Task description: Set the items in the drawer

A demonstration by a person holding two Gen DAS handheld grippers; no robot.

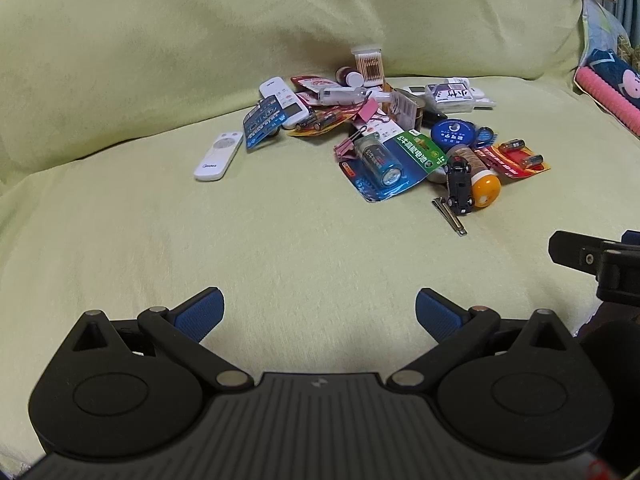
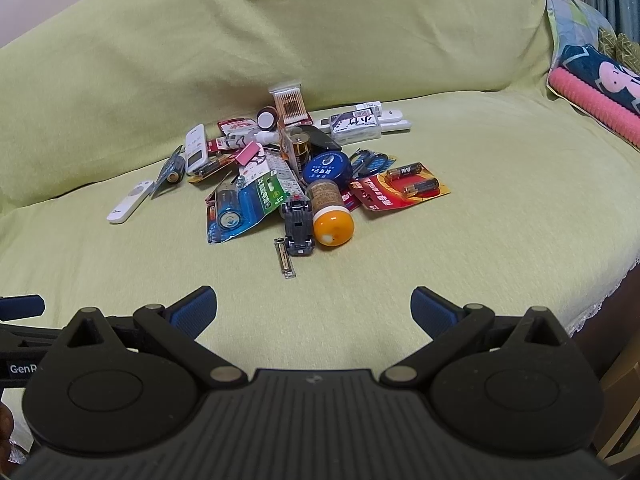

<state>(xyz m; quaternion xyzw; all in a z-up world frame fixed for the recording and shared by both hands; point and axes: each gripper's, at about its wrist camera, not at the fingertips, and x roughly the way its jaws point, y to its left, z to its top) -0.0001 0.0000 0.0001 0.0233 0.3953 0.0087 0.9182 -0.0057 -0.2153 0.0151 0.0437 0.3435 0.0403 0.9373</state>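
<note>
We find both tools held back from the pile of items [image 2: 296, 176], which lies heaped on the green-covered sofa seat [image 2: 480, 240]. The left gripper [image 1: 320, 312] and right gripper [image 2: 314, 310] each hover short of the pile, jaws spread wide and holding nothing. No drawer is in view. The toy car [image 2: 298, 224], orange-capped bottle [image 2: 330, 216] and nail clipper [image 2: 285, 258] sit at the pile's near edge; we judge these the easiest first picks. The white remote [image 2: 130, 201] lies left of the pile, apart.
</note>
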